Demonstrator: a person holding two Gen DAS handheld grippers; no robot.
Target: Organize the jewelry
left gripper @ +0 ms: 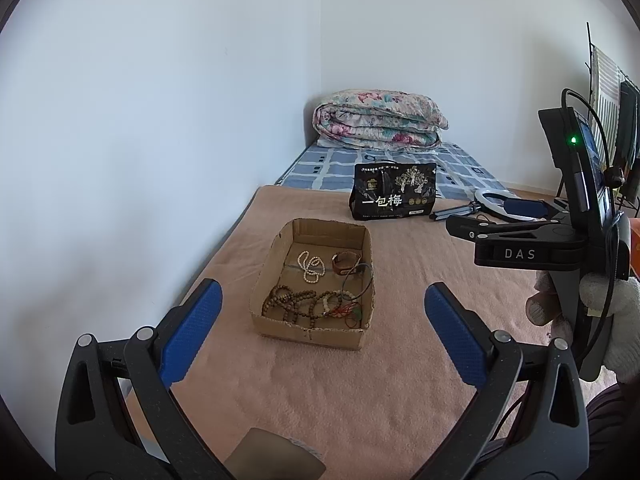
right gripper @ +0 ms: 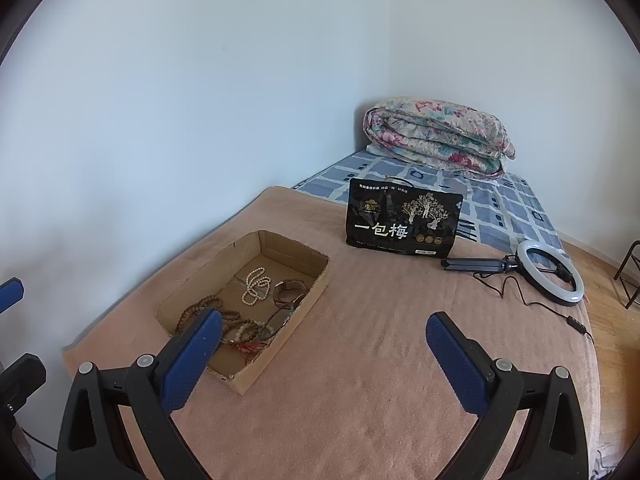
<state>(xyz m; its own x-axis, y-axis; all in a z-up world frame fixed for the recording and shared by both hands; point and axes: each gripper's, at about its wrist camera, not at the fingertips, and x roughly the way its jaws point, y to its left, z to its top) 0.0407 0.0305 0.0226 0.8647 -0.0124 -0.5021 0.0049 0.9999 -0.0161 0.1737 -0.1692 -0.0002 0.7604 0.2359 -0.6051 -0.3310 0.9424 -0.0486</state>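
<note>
Pink blanket (right gripper: 360,360), black bag (right gripper: 402,222) reading "一包梅", "DAS" on right claw (left gripper: 472,229), both claws spread, empty.

Black frames, blue textured jaws, silver screws

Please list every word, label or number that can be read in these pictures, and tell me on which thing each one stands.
"一包梅": large white characters on the front of the black snack bag, which stands on the pink blanket.
"DAS": pale letters on the side of the right gripper, seen from the left wrist view.
The small print along the bag's top edge and its bottom label are too small to read.
</note>
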